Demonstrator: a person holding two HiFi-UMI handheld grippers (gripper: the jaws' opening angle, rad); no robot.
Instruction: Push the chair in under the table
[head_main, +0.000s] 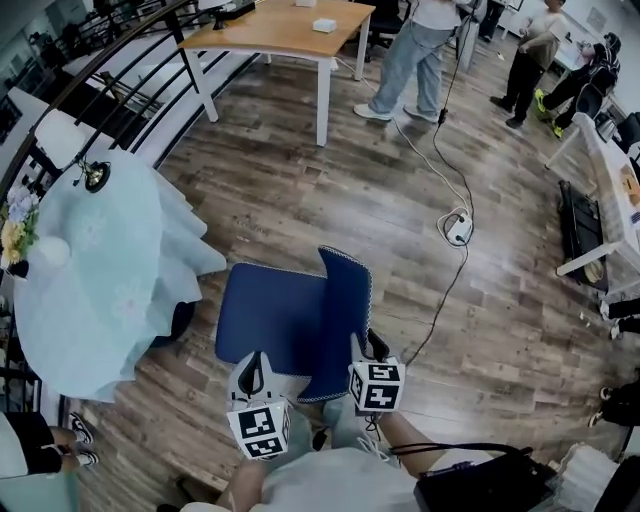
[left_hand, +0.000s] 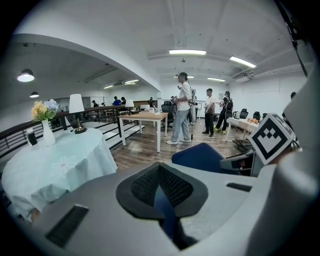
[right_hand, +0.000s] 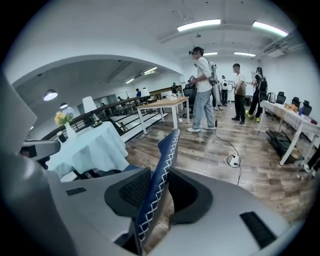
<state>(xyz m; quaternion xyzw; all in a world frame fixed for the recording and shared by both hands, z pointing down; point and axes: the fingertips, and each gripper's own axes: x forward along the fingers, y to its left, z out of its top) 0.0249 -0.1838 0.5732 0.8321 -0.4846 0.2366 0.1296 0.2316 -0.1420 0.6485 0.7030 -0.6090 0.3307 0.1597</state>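
Wood floor (head_main: 330, 190), 1 blue chair (head_main: 275, 315) just beside the draped table (head_main: 100, 270), not under it — left gripper (head_main: 252, 372) clamps its backrest (right_hand: 160, 170), right gripper (head_main: 368, 346) straddles the edge unclamped — close it, then push level with 2 grippers.

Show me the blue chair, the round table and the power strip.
blue chair (head_main: 270, 318), head view, seat.
round table (head_main: 95, 275), head view, bare cloth top.
power strip (head_main: 459, 229), head view, its body.
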